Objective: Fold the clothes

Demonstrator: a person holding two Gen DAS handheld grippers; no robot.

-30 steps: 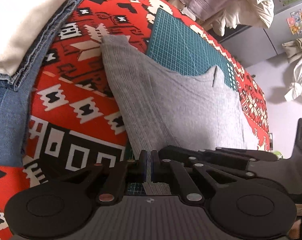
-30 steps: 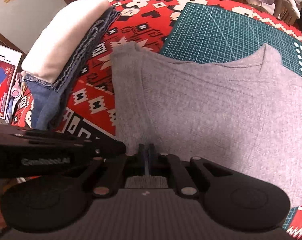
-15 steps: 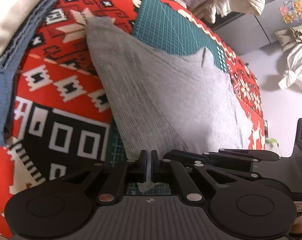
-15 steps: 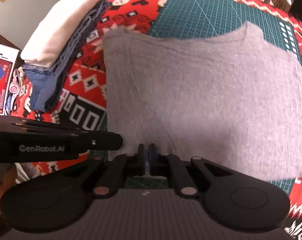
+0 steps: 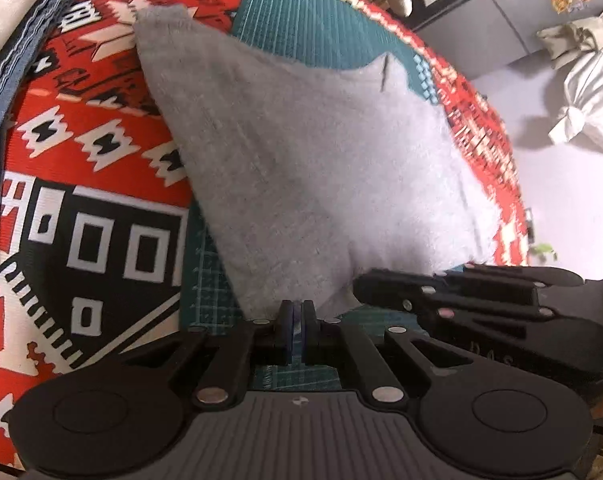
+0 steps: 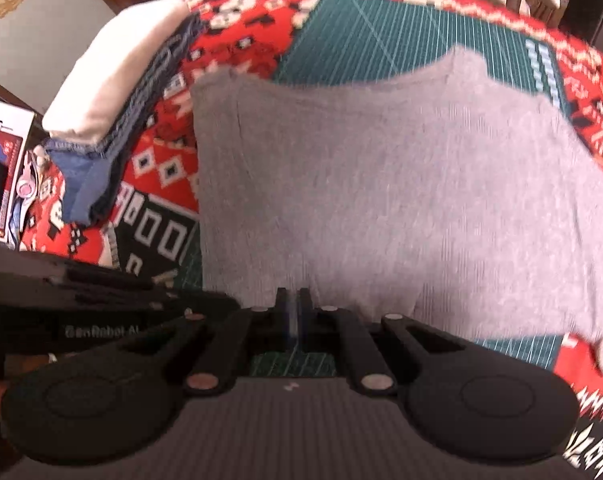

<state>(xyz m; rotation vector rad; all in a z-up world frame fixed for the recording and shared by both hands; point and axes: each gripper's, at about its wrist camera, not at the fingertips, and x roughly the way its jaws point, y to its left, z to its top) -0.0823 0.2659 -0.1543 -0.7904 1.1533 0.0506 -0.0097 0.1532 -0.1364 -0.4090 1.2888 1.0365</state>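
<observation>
While grey shirt (image 6: 381, 184) spreads across frame centre on green mat (image 6: 381, 24), left gripper (image 5: 297, 320) and right gripper (image 6: 292, 312) each pinch its near hem, lifted; fold looks barely begun. Folded stack (image 6: 113, 92) upper left suggests earlier pieces done

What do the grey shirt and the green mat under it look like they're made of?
The grey shirt looks like soft heathered cotton knit, matte, with fine ribbing, though the blend is unclear. The green mat looks like a smooth vinyl or rubber cutting mat, judging by its printed white grid.
</observation>
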